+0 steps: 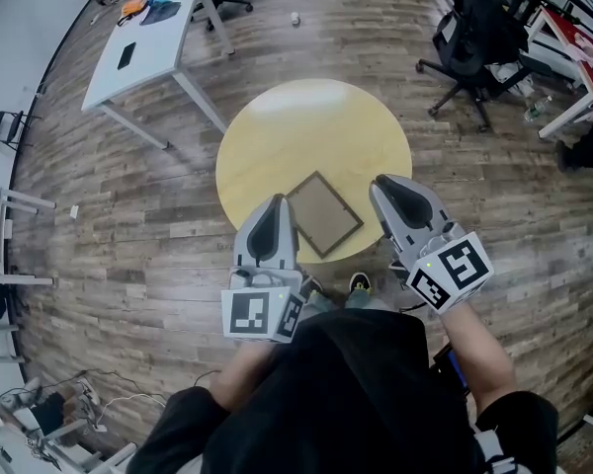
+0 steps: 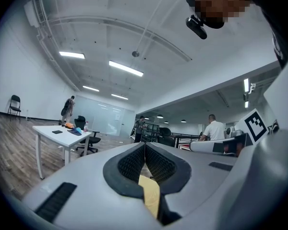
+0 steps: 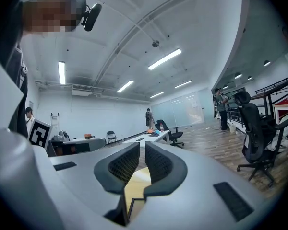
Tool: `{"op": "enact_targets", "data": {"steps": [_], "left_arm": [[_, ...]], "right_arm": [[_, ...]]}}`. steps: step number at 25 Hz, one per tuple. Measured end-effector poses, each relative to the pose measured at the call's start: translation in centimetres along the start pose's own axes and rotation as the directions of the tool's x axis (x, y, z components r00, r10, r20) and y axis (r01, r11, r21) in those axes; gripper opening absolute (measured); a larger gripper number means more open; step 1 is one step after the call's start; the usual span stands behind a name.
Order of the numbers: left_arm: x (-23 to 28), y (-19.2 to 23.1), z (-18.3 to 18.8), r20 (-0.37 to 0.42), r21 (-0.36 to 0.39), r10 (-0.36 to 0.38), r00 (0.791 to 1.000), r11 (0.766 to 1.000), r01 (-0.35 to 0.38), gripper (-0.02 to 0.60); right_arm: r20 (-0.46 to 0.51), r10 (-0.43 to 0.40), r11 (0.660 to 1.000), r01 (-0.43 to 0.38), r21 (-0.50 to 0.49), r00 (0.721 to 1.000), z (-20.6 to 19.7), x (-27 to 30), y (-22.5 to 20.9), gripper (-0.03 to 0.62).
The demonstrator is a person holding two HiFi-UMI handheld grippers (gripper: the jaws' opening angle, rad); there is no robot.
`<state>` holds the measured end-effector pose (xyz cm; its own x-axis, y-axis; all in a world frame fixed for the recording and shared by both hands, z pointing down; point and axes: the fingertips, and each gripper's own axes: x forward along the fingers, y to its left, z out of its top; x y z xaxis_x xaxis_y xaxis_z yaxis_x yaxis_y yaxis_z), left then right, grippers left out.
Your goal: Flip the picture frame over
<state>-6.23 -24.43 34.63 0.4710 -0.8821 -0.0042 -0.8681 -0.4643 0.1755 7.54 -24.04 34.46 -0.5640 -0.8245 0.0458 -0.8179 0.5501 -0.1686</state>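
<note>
The picture frame [image 1: 322,213] lies flat on the round yellow table [image 1: 277,136], near its front edge, with a dark thin border and a tan panel facing up. My left gripper [image 1: 274,203] hovers over the frame's near left corner with its jaws shut and nothing between them; in the left gripper view the left gripper [image 2: 145,147] shows only yellow table [image 2: 150,193] below it. My right gripper [image 1: 383,184] hangs just right of the frame. In the right gripper view the right gripper [image 3: 142,150] keeps a narrow empty gap, pointing level across the table [image 3: 137,181].
A white desk [image 1: 138,47] with small items stands at the back left. A black office chair [image 1: 469,38] and another white desk [image 1: 573,57] are at the back right. Wooden floor surrounds the table. My shoe [image 1: 359,282] shows under the table's front edge.
</note>
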Motion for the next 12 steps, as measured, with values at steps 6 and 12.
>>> {"op": "enact_targets", "data": {"steps": [6,12], "left_arm": [[0.4,-0.17,-0.03,-0.005,0.002,0.0,1.0,1.0,0.0,0.023],[-0.21,0.08,-0.43,-0.01,0.0,0.0,1.0,1.0,0.0,0.023]], "right_arm": [[0.0,0.005,1.0,-0.005,0.001,1.0,-0.04,0.3,-0.25,0.048],[-0.001,0.017,1.0,-0.017,-0.003,1.0,-0.78,0.52,0.51,0.049]]}}
